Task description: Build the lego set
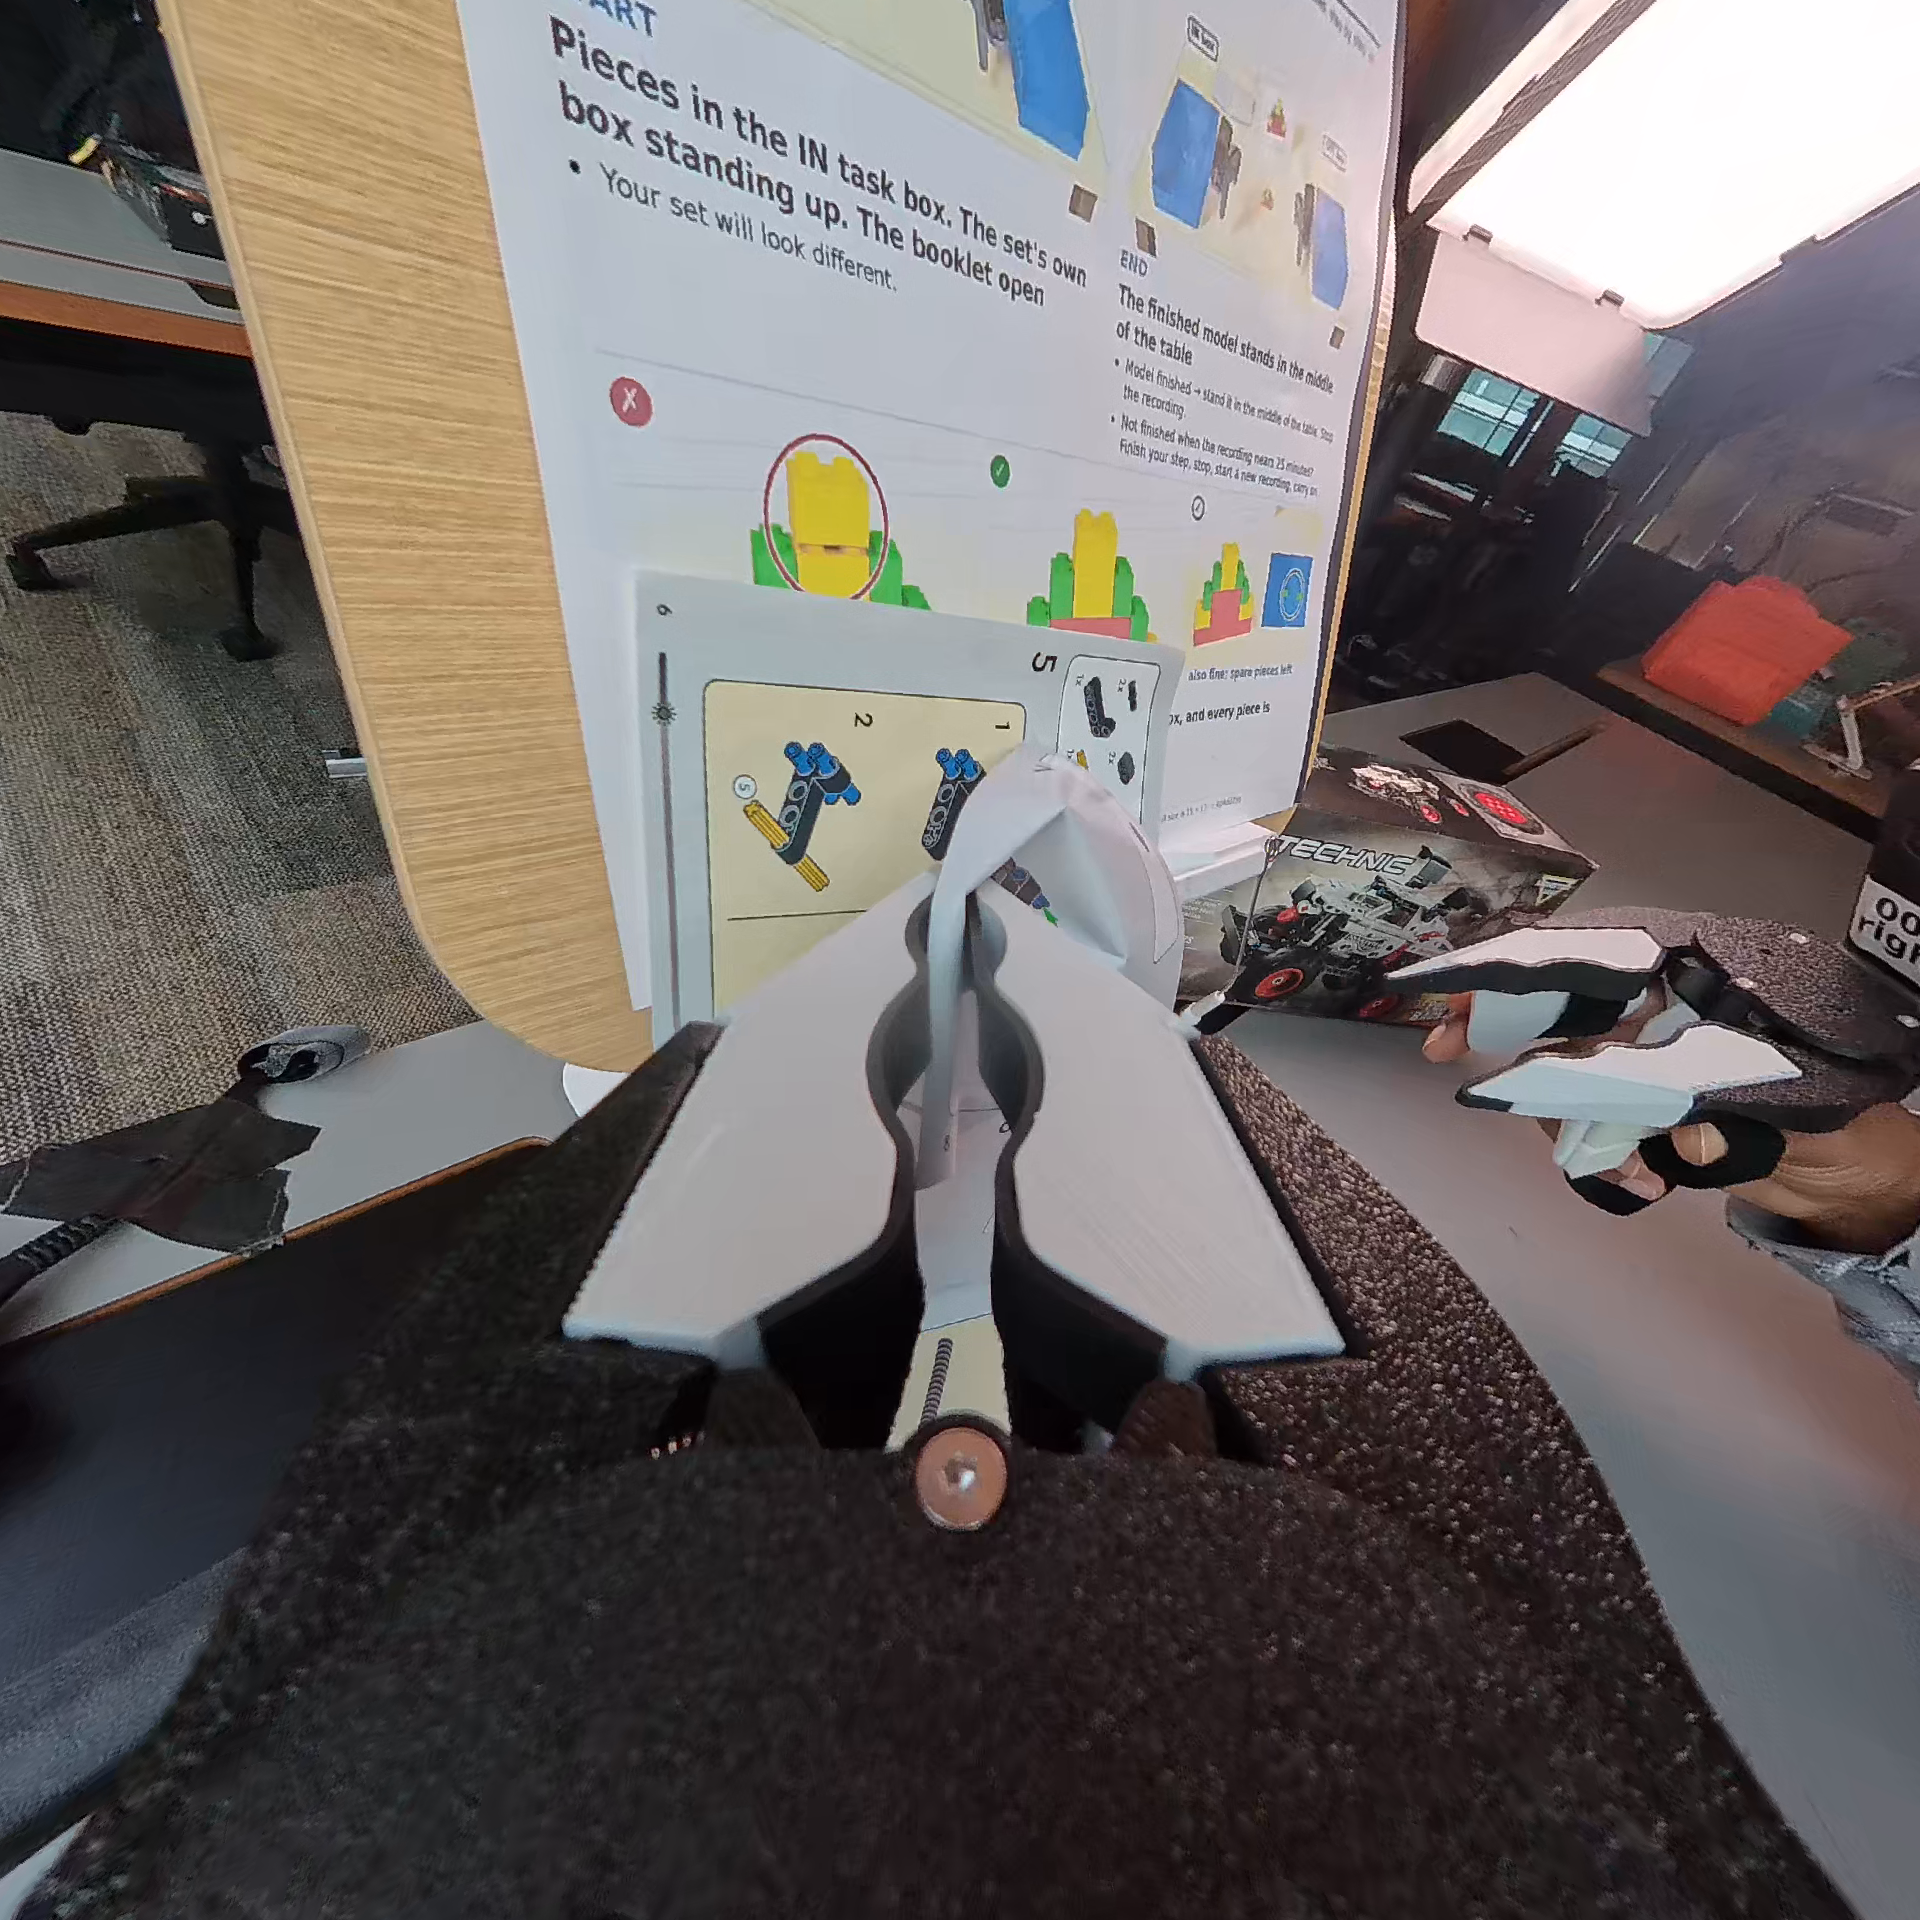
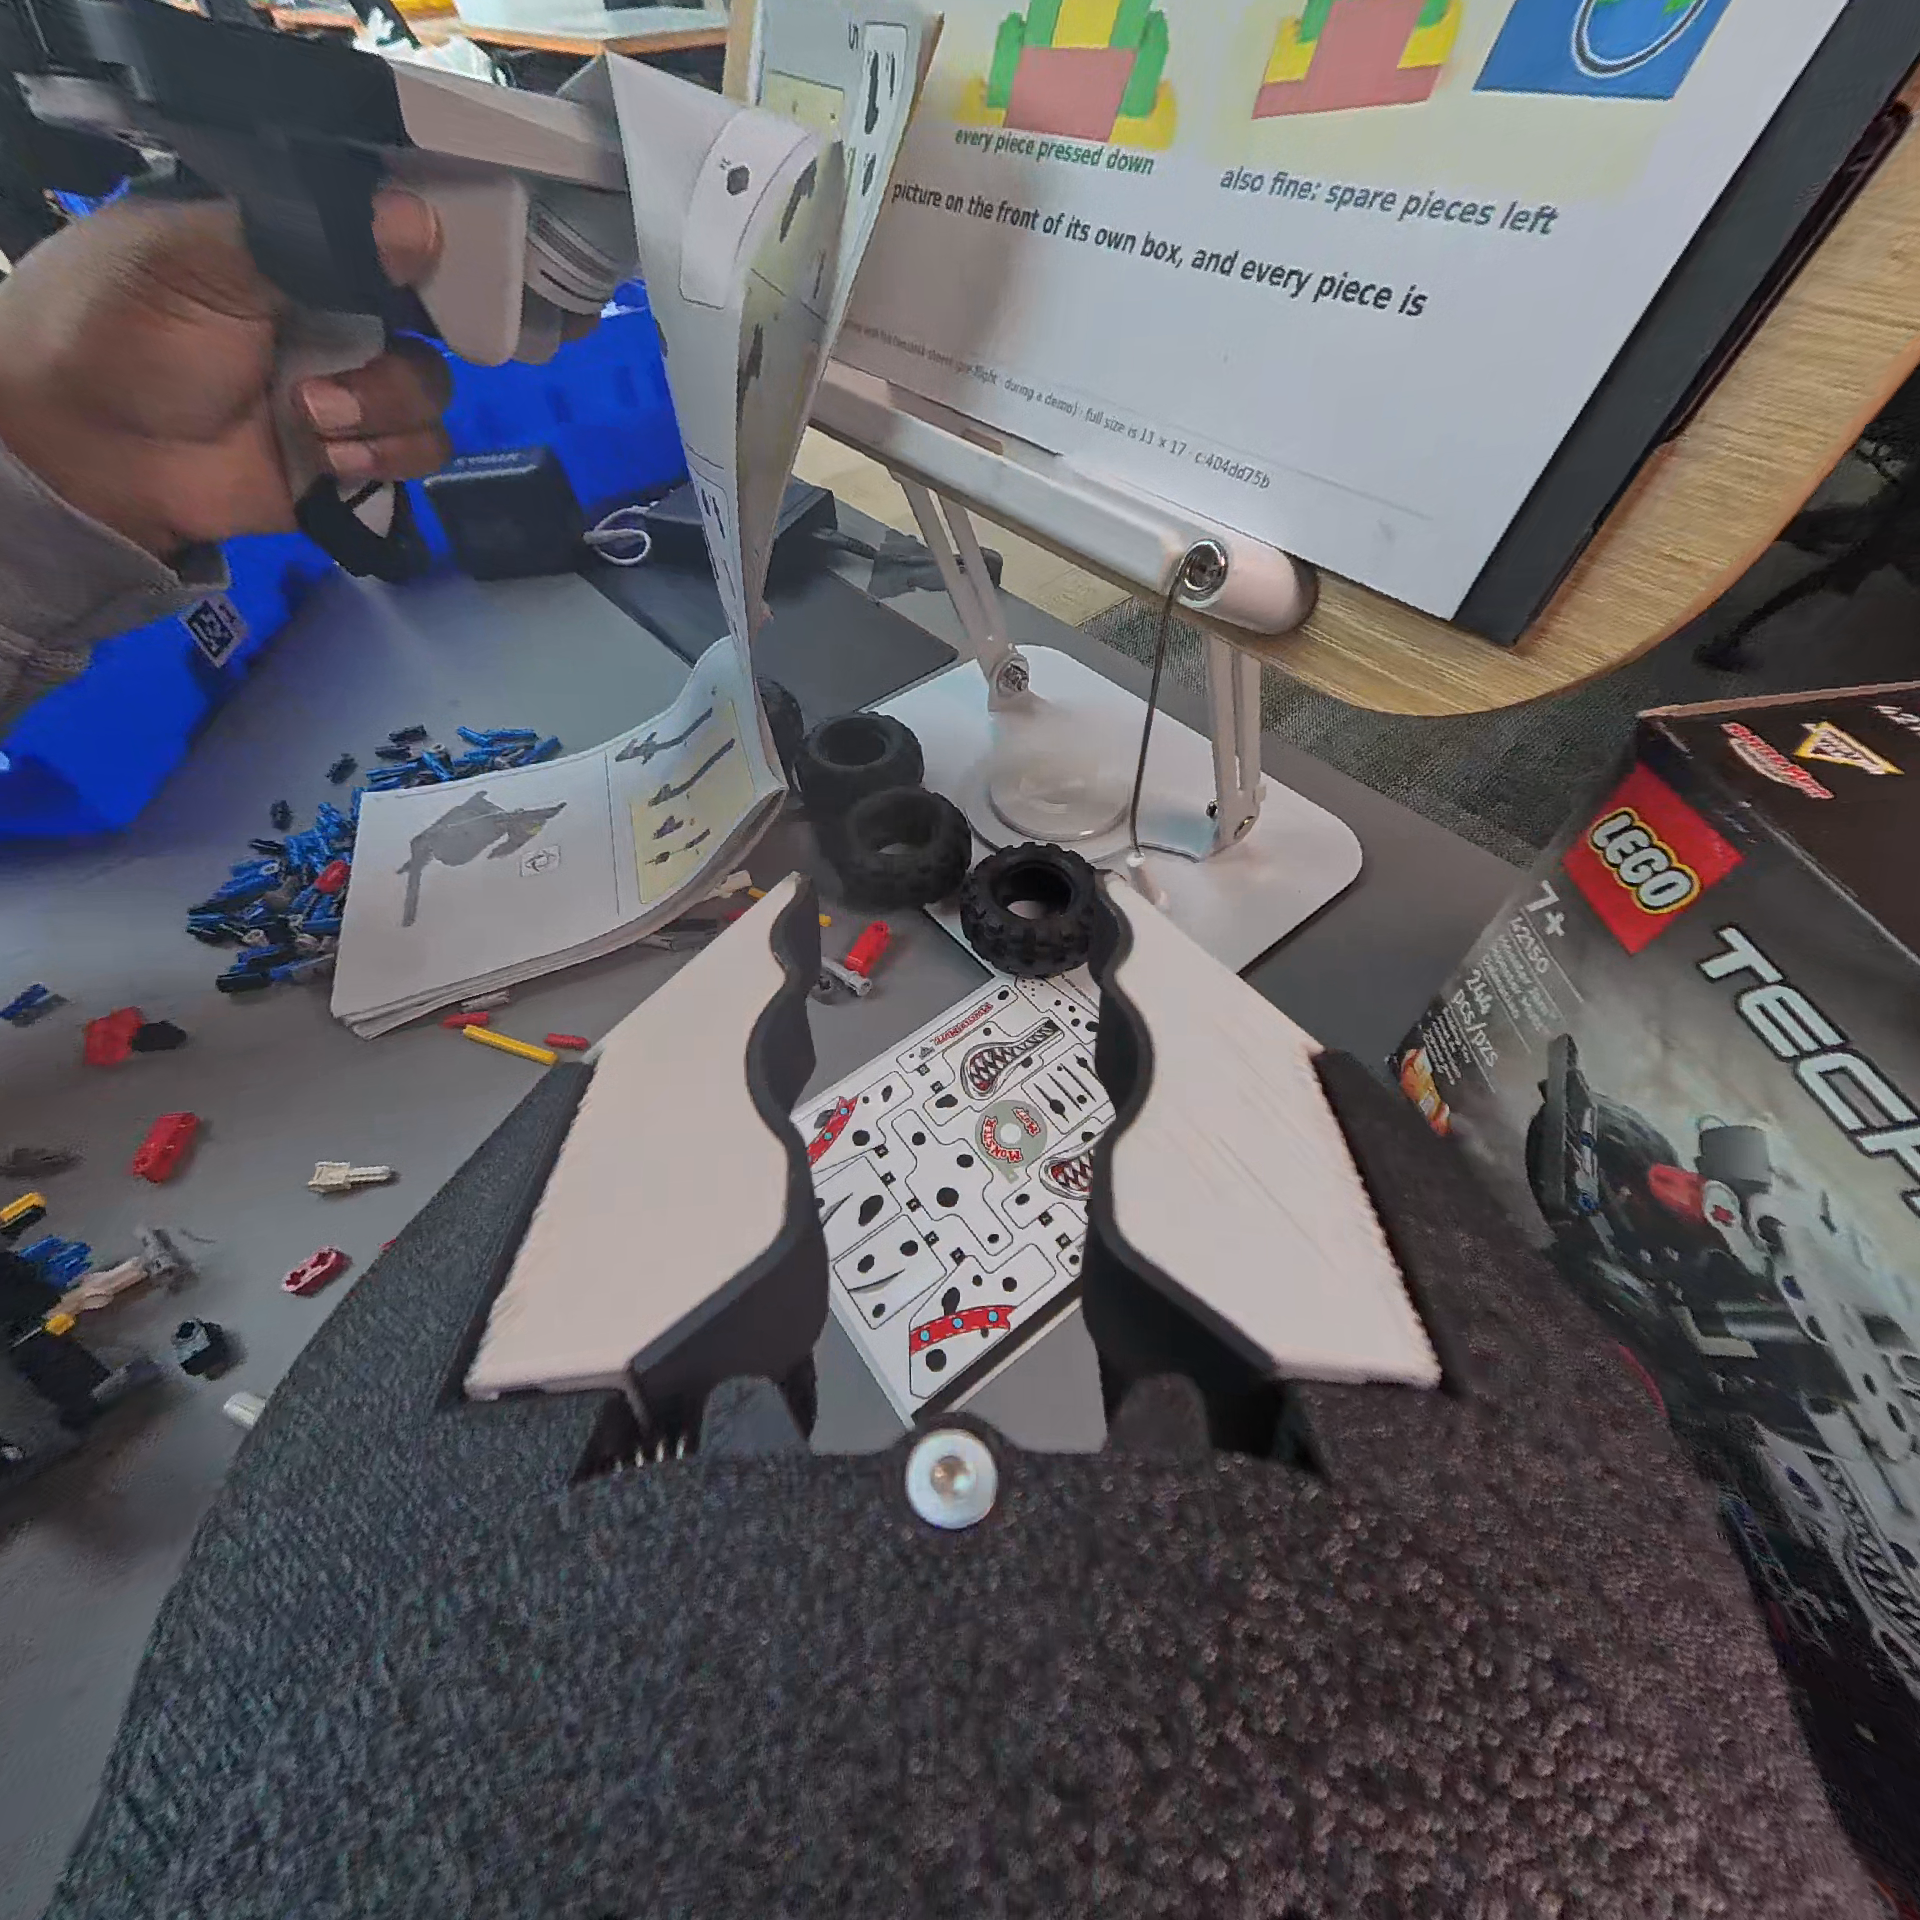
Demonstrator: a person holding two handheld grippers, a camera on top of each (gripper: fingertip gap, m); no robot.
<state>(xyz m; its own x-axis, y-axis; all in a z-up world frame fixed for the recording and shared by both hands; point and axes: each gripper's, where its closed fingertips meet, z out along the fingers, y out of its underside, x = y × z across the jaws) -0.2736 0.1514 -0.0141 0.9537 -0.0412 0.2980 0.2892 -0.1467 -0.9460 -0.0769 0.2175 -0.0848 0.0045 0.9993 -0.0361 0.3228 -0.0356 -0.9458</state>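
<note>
The left gripper [image 1: 971, 914] pinches a lifted page of the booklet [image 2: 540, 862], which lies mid-tabletop [image 2: 156, 935] before the stand. The right gripper [image 2: 951, 914] hangs wide open, empty, over the sticker sheet [image 2: 956, 1174] beside three tyres [image 2: 899, 842].

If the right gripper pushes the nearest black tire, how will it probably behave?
The tire lies flat on its side, so it would probably slide, not roll, unless tipped onto its tread. It looks small and hollow, likely light. The knobby tread may catch on the sticker sheet beside it. The right gripper is open.
</note>
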